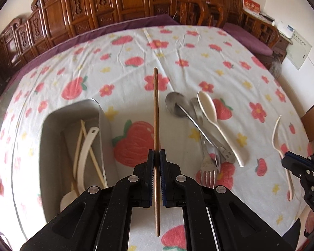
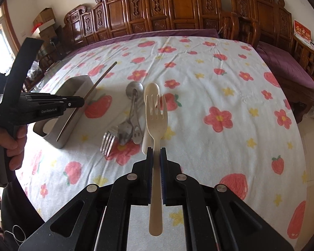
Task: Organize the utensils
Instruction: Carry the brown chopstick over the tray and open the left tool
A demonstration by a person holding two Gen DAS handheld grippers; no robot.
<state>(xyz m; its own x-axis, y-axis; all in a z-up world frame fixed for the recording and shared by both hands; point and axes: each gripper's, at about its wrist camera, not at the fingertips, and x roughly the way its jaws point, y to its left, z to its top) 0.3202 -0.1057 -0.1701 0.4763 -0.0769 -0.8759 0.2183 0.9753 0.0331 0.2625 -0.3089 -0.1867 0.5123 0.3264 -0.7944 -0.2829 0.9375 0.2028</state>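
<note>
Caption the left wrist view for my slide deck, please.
Left gripper clamps a brown chopstick above the strawberry tablecloth, beside the metal tray.

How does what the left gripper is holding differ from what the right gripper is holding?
The left gripper is shut on a thin brown wooden chopstick, a plain straight stick; the right gripper is shut on a cream plastic fork, wider and tined. Both are clamped partway along, ends sticking past the pads, above the tablecloth.
</note>
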